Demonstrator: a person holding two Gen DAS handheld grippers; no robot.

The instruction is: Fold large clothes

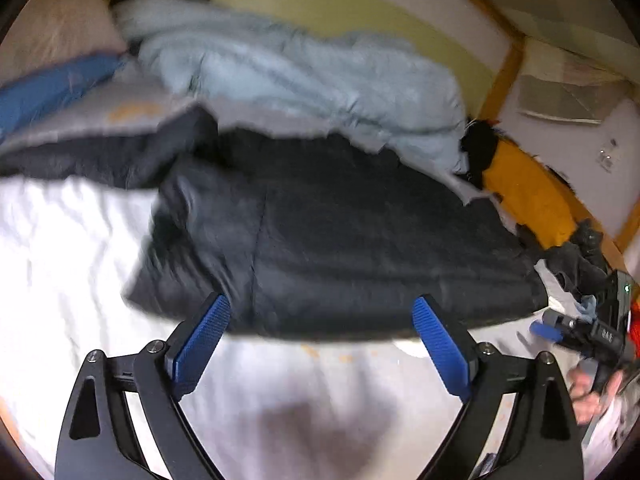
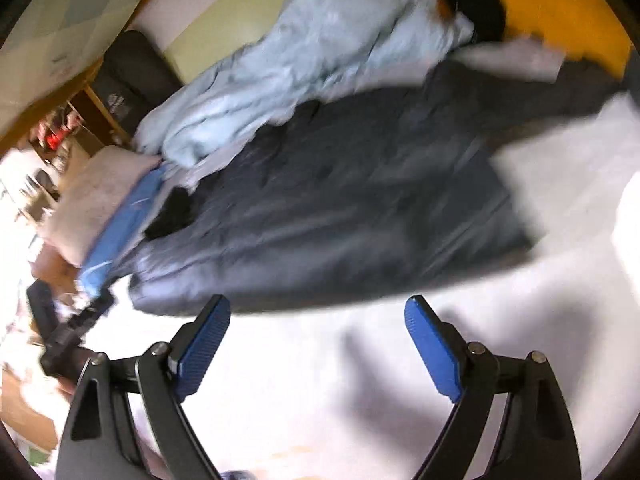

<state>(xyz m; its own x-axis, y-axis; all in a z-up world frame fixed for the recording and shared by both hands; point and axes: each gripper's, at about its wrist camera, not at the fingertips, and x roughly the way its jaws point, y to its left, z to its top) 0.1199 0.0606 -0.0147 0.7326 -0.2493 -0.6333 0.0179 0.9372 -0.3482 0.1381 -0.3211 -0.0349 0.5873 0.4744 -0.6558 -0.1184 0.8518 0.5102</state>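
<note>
Both grippers — left gripper [image 1: 322, 308], right gripper [image 2: 318, 308] — gape empty; dark jacket [image 1: 340, 232] just ahead, long axis crosswise, left nearer.

A large garment [image 1: 340, 232] is spread flat on the bed sheet [image 1: 72, 248], just ahead of both grippers. Behind it a quilt [image 1: 304, 68] is heaped, touching its far edge. A pillow [image 1: 52, 36] is set at the quilt's left end
</note>
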